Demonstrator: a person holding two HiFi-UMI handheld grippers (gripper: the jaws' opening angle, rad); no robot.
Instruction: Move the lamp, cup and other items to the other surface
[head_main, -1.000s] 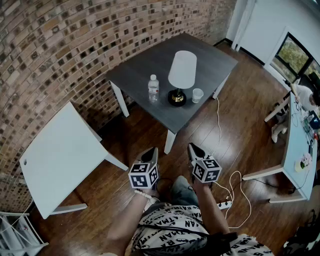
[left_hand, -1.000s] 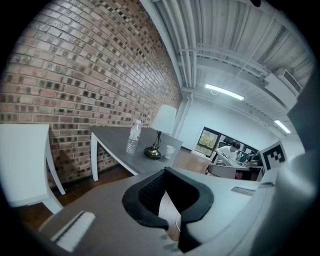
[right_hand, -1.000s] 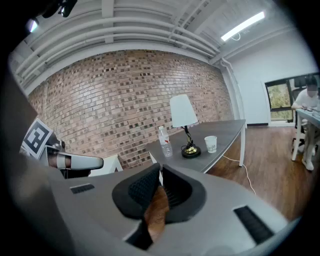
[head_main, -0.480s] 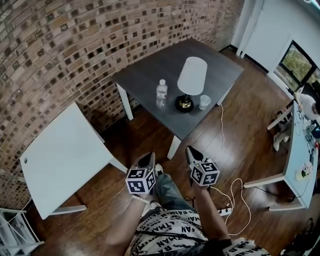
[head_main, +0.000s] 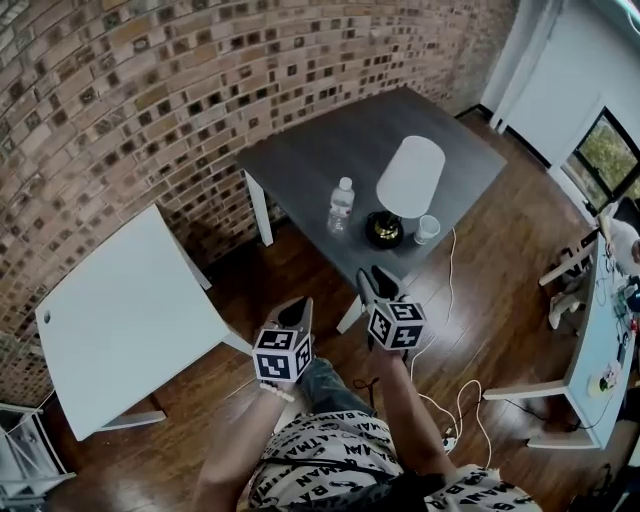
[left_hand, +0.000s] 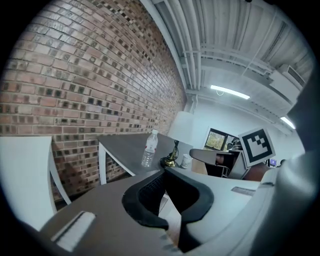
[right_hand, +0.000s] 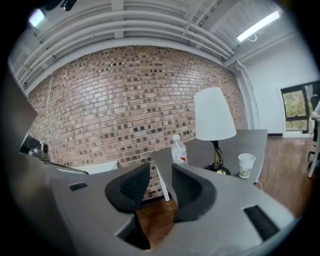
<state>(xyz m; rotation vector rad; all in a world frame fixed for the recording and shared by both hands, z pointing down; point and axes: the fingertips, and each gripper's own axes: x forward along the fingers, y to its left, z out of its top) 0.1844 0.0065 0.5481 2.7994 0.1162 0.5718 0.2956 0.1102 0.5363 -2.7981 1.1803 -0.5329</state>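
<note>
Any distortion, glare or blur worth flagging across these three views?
Head view: strong fisheye bows the brick wall; light is even, with a soft shadow under the grey table. Left gripper view: dark round vignette at the corners, the ceiling light blown out. Right gripper view: same vignette, a tube light glaring at top right; the lamp and paper cup are crisp.

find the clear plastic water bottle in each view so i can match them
Head view: clear plastic water bottle on the dark grey table, upper middle.
Left gripper view: bottle near centre, slightly left.
Right gripper view: bottle near centre, slightly right.
Shared landmark: the white-shaded table lamp, right of the bottle in all three.
</note>
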